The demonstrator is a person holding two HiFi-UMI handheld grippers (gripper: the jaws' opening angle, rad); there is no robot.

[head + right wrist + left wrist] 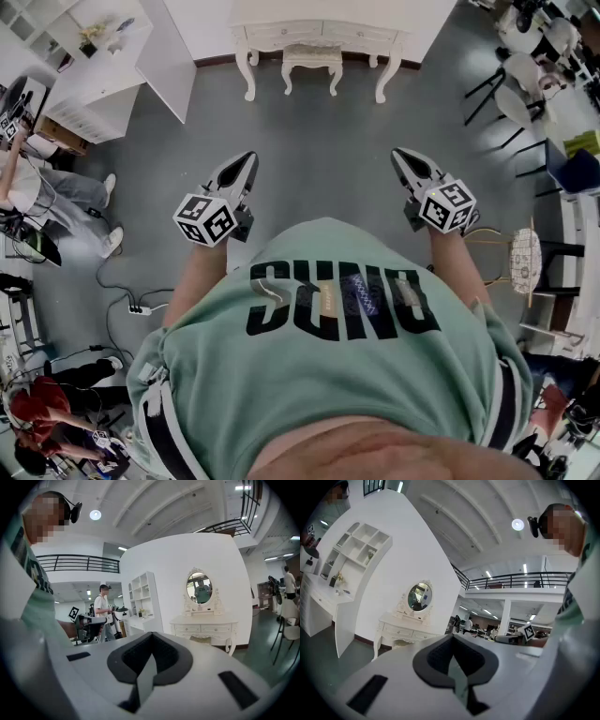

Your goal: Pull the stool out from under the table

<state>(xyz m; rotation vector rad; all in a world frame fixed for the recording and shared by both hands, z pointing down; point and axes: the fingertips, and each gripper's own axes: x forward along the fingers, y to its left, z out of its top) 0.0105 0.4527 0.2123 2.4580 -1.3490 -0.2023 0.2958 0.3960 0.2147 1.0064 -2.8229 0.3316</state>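
A white dressing table [319, 36] stands against the far wall, and the padded white stool [312, 58] is tucked between its legs. Both grippers are held at chest height, well short of the table. My left gripper [250, 157] and right gripper [398, 153] point toward it, jaws shut with nothing in them. The left gripper view has the table [401, 623] and part of the stool [401, 642] beyond the shut left gripper [452, 638]. Past the shut right gripper [151, 635], the right gripper view takes in the table [204, 623], its oval mirror [199, 587] and the stool [200, 640].
Grey floor lies between me and the table. A white shelf desk [103, 75] stands at the left, with a seated person [47, 187] and floor cables [131, 305] nearby. Chairs [525, 94] and a gold-framed round stool [525, 258] line the right side.
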